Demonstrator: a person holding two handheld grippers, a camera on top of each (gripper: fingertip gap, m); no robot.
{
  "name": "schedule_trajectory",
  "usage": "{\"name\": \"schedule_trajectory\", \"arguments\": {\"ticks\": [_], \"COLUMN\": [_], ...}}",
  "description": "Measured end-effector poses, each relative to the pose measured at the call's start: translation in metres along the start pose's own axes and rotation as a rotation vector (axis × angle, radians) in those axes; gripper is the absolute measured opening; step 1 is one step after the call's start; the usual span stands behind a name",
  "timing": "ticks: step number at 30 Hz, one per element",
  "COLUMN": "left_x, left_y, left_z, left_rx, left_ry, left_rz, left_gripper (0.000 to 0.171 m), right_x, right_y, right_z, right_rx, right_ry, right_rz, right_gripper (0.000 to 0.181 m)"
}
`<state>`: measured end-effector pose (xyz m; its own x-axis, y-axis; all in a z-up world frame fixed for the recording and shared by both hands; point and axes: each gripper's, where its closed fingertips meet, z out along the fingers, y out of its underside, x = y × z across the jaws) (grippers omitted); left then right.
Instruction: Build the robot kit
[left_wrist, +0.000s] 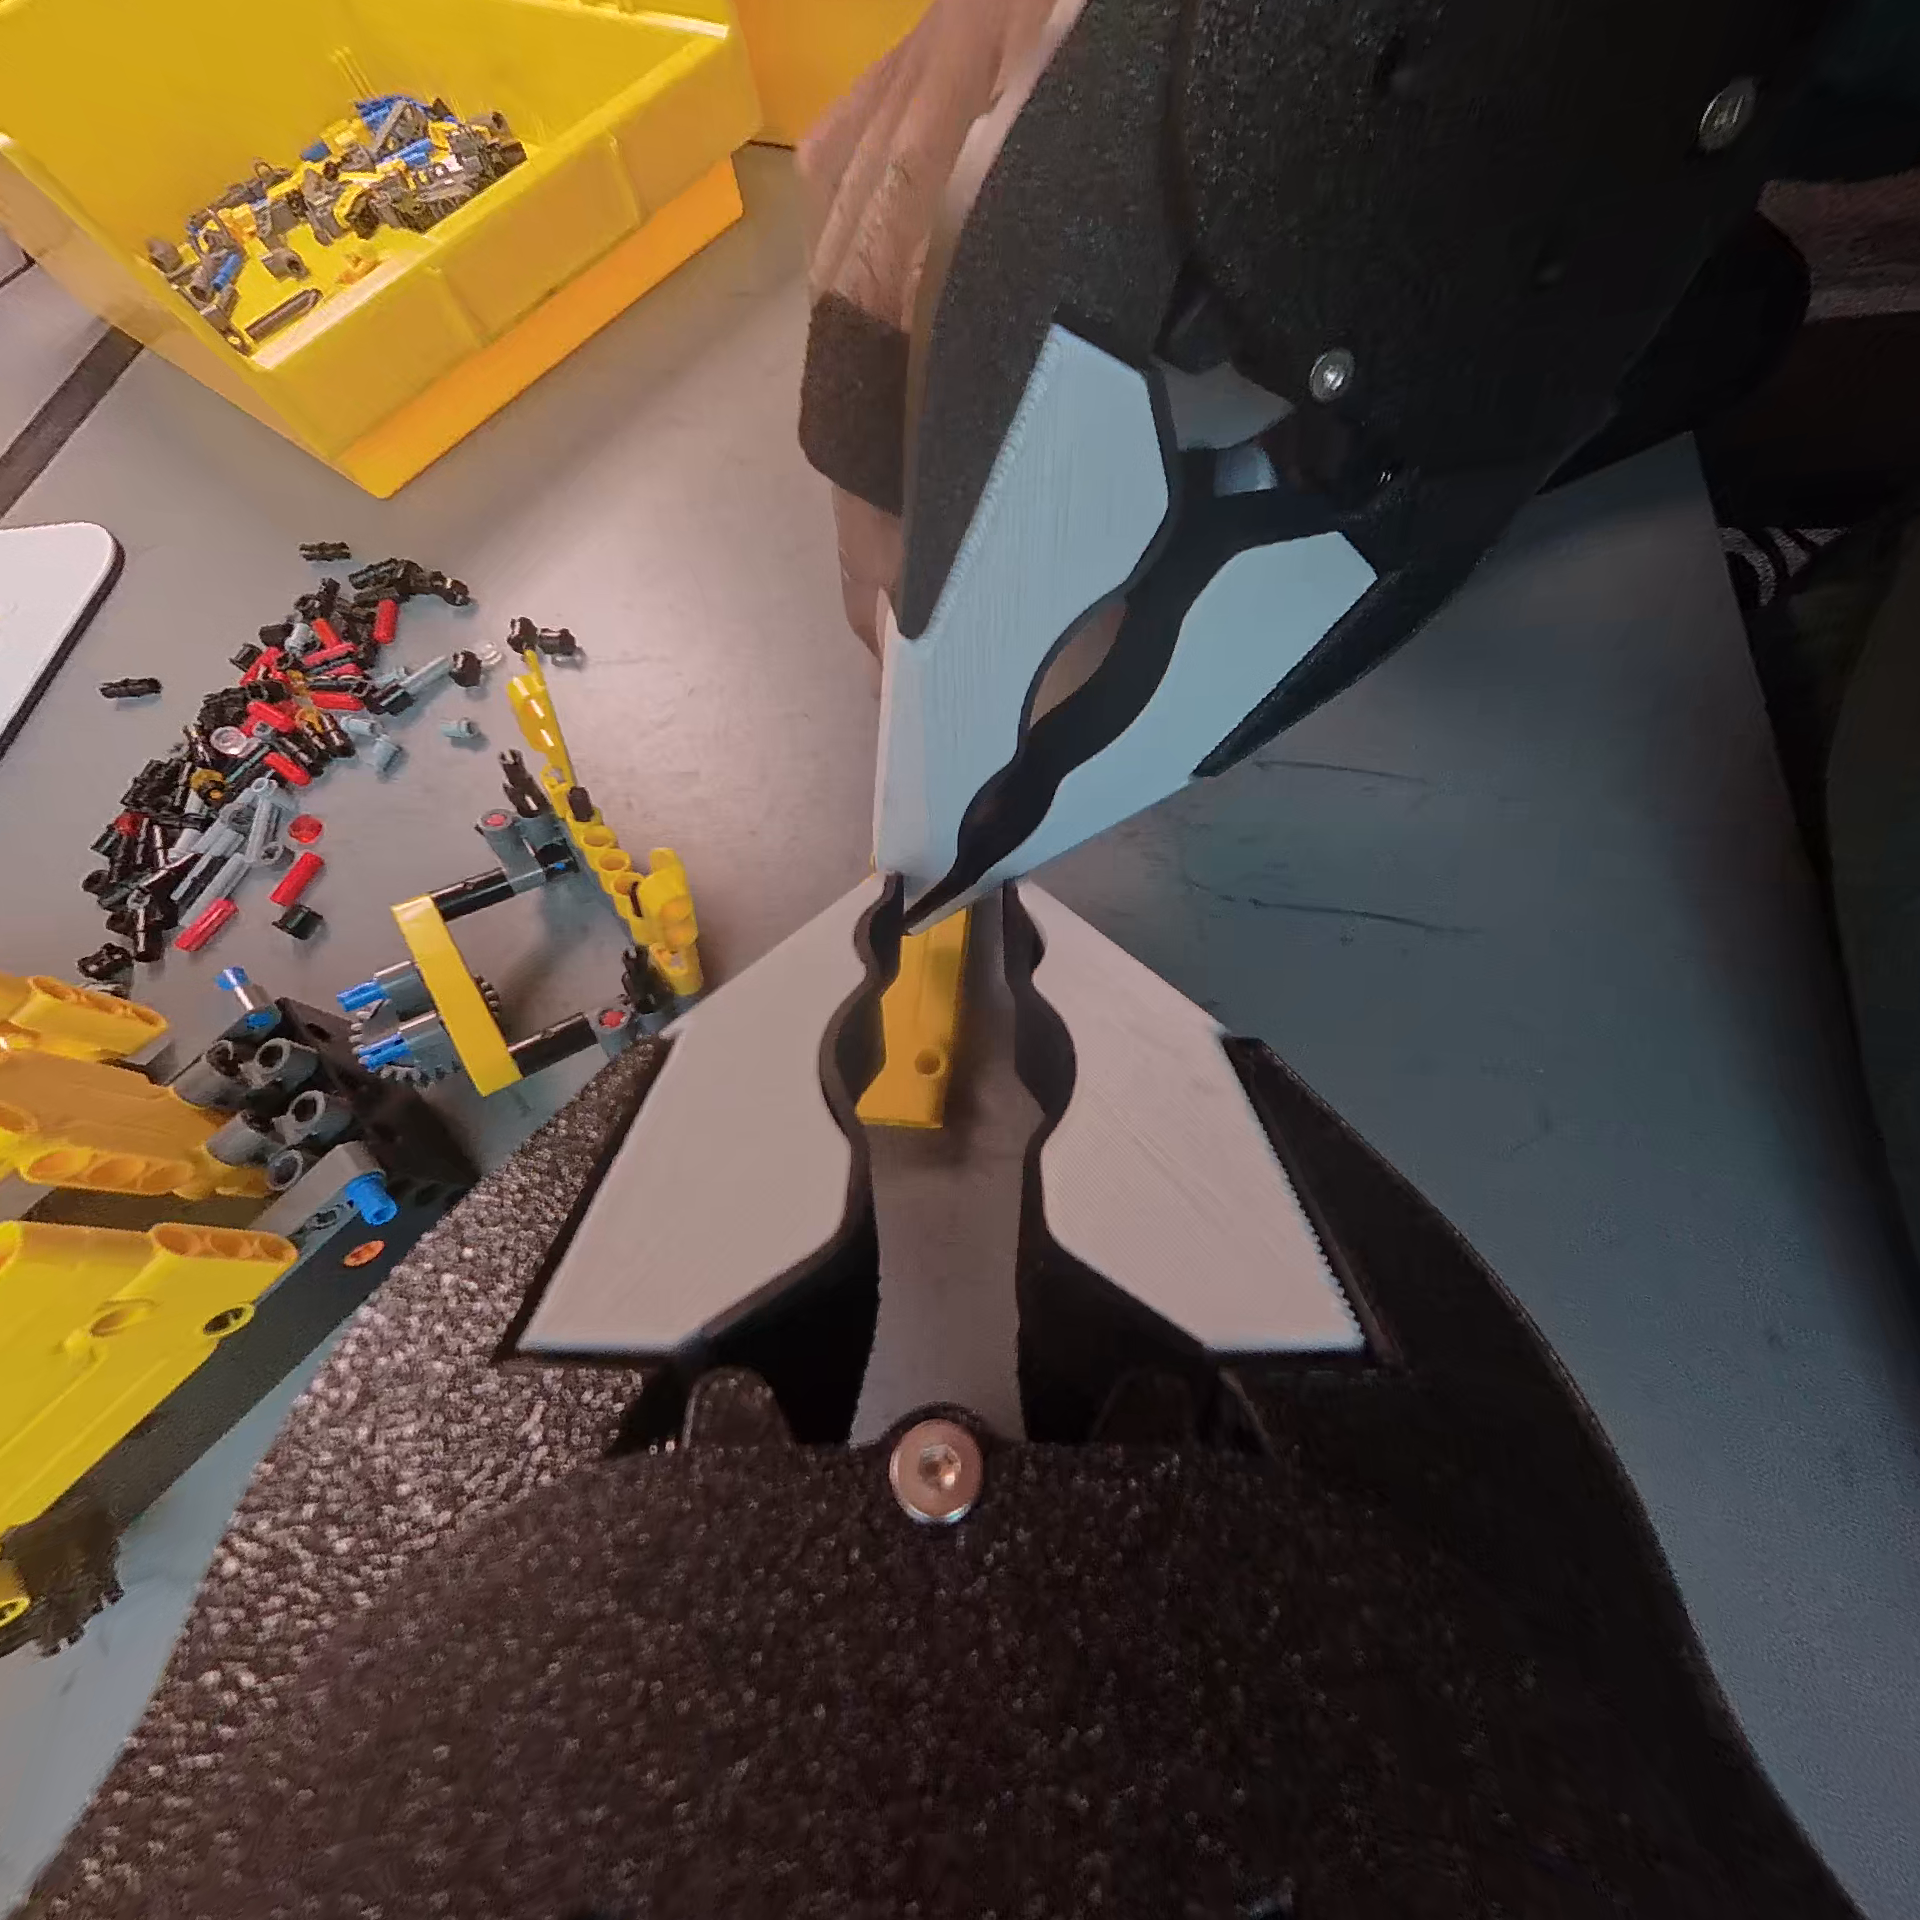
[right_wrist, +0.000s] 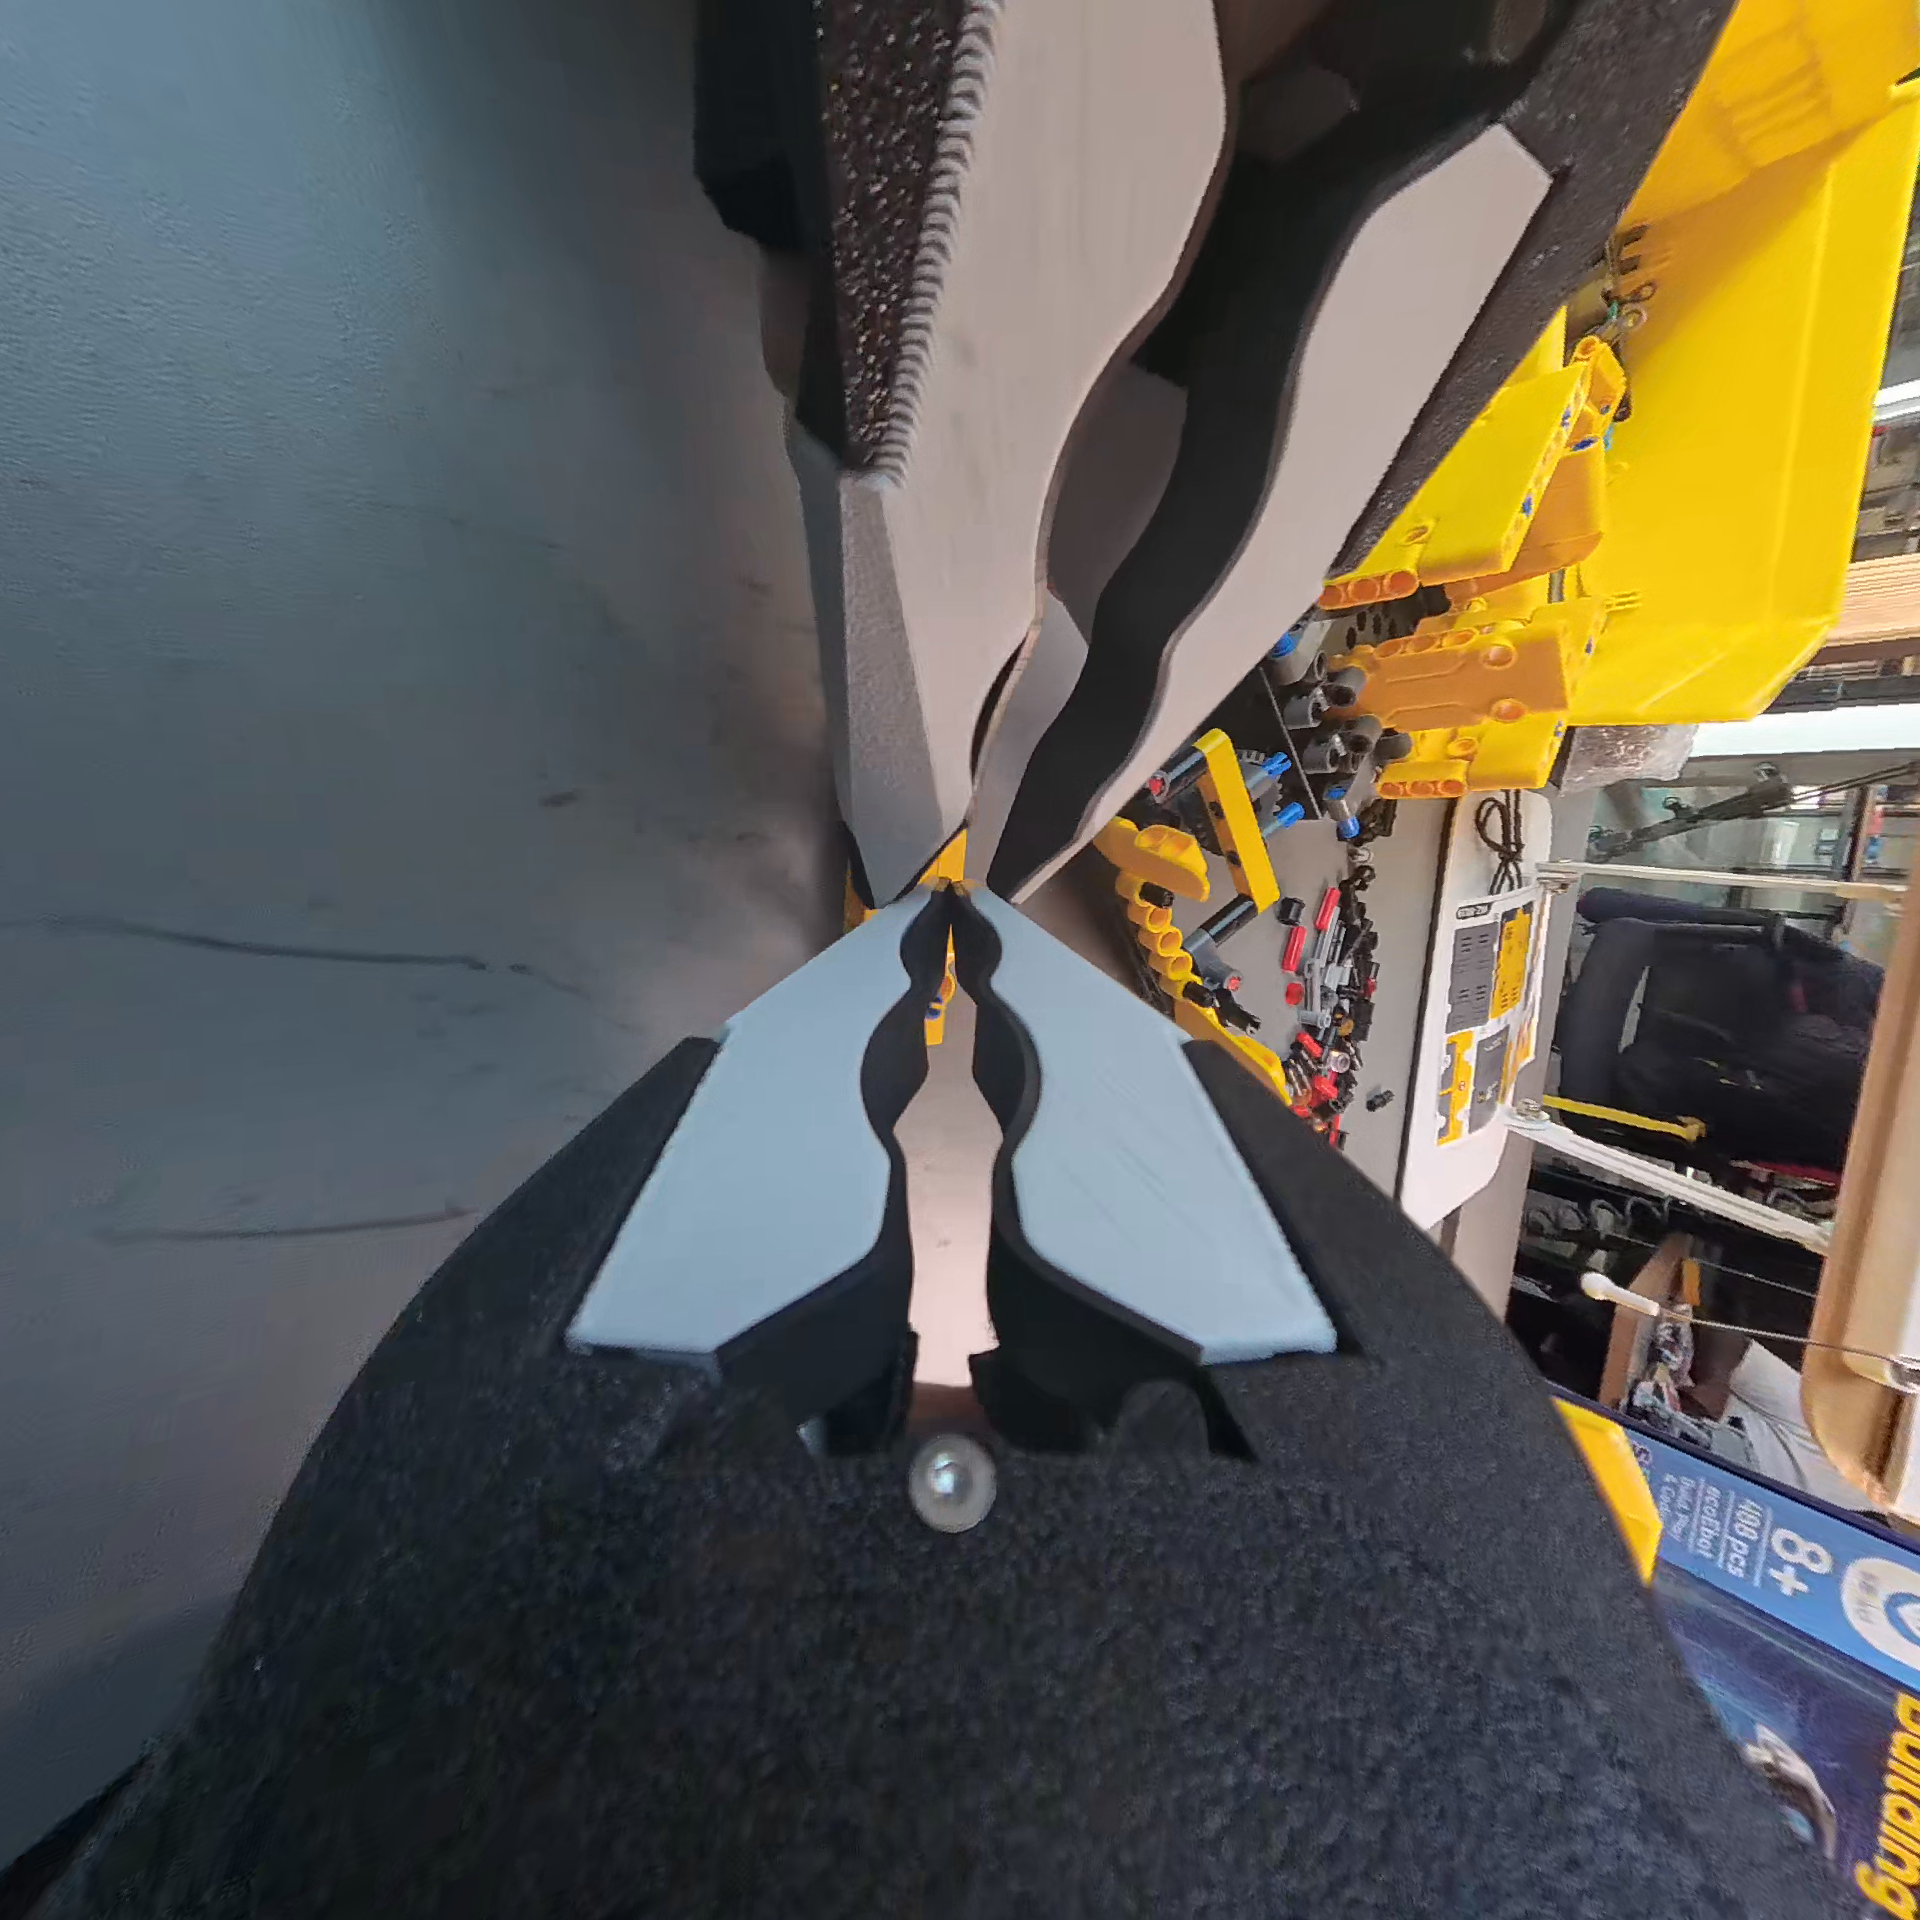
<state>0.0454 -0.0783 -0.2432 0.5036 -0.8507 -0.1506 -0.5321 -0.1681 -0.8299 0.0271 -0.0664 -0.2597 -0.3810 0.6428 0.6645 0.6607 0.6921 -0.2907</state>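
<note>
A yellow toy construction beam (left_wrist: 914, 1039) hangs between the two fingers of my left gripper (left_wrist: 945, 899), just above the grey table (left_wrist: 1455, 1039). The left jaws stand apart; the beam lies against the left finger, with a gap to the right one. My right gripper (left_wrist: 920, 914) comes down from above, held by a person's hand (left_wrist: 894, 156). Its tips are pinched on the beam's far end. In the right wrist view my right gripper (right_wrist: 951, 899) is closed on the yellow beam (right_wrist: 940, 1003), tip to tip with the left gripper (right_wrist: 935, 883).
To the left lie a pile of small black, red and grey pins (left_wrist: 239, 748), a small yellow-and-black frame with axles (left_wrist: 499, 956) and a larger yellow model (left_wrist: 125, 1195). A yellow bin of parts (left_wrist: 582, 239) stands behind. A printed sheet (right_wrist: 1486, 1018) and a blue box (right_wrist: 1787, 1600) lie beyond. Both grippers' tips are close together, under 4 cm apart.
</note>
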Motion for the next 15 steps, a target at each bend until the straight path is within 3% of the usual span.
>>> {"name": "schedule_trajectory", "arguments": {"ticks": [8, 13, 15], "left_x": [-0.006, -0.018, -0.024], "left_y": [-0.001, -0.029, -0.040], "left_z": [-0.001, -0.018, -0.028], "left_rx": [0.006, 0.173, 0.249], "left_ry": [-0.046, -0.094, -0.104], "left_rz": [0.026, 0.001, -0.036], "left_gripper": [0.016, 0.009, 0.016], "right_x": [0.010, 0.041, 0.053], "right_y": [0.001, -0.001, 0.008], "right_z": [0.003, -0.017, -0.025], "right_rx": [0.016, 0.125, 0.132], "right_ry": [0.121, 0.333, 0.379], "right_rz": [-0.009, 0.076, 0.133], "right_gripper": [0.000, 0.000, 0.000]}}
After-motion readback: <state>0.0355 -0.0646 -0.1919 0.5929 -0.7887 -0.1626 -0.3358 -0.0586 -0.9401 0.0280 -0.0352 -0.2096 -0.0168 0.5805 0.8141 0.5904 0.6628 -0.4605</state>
